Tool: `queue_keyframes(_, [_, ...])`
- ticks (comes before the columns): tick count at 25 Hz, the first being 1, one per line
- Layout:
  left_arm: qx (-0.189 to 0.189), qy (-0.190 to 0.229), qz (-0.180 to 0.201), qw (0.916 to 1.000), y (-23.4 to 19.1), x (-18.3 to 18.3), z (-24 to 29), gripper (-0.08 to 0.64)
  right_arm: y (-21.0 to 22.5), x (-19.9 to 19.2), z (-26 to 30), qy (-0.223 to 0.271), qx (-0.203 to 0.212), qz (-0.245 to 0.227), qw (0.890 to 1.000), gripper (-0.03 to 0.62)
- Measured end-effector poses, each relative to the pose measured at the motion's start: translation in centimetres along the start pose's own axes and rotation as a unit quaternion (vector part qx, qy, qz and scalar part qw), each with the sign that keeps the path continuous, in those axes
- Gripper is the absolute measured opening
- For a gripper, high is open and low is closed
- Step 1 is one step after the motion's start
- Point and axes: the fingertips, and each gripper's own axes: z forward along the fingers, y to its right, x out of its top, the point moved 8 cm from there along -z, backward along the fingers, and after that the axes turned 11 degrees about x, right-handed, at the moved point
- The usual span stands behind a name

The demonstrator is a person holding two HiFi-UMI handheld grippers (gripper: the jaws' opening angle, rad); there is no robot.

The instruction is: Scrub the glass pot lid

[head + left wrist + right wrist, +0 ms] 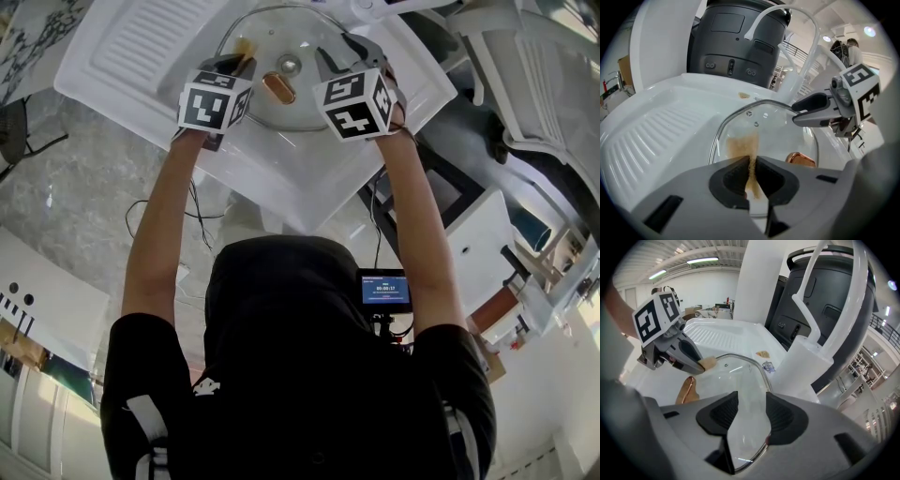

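A white sink unit point(141, 56) with a ribbed draining board fills the space ahead of the person. A dark grey machine point(736, 42) stands behind it, beside a white tap point(811, 341). The glass pot lid point(291, 37) lies on the sink to the right of the ribs (a metal rim runs round it). The left tongs point(752, 163) are pressed together on a tan scrub pad point(707, 363), which rests on the glass at the lid's left part. The right tongs point(752, 398) are spread over the lid's opposite edge, with the rim showing in the gap between them; their pads do not clamp it. A copper-coloured handle point(278, 87) sits on the lid between the two tools.
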Motion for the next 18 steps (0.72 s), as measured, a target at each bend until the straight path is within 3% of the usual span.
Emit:
queue_keyframes(8, [-0.005,-0.016,-0.053,0.9985,-0.41,-0.66,-0.26,0.018,-0.02,0.07,0.01,-0.004,-0.002,0.001,1.000,0.166])
queue_keyframes(18, [0.001,-0.022,-0.054,0.9983,-0.01,-0.79,-0.89,0.018,-0.44,0.07,0.12,-0.014,-0.012,-0.008,1.000,0.140])
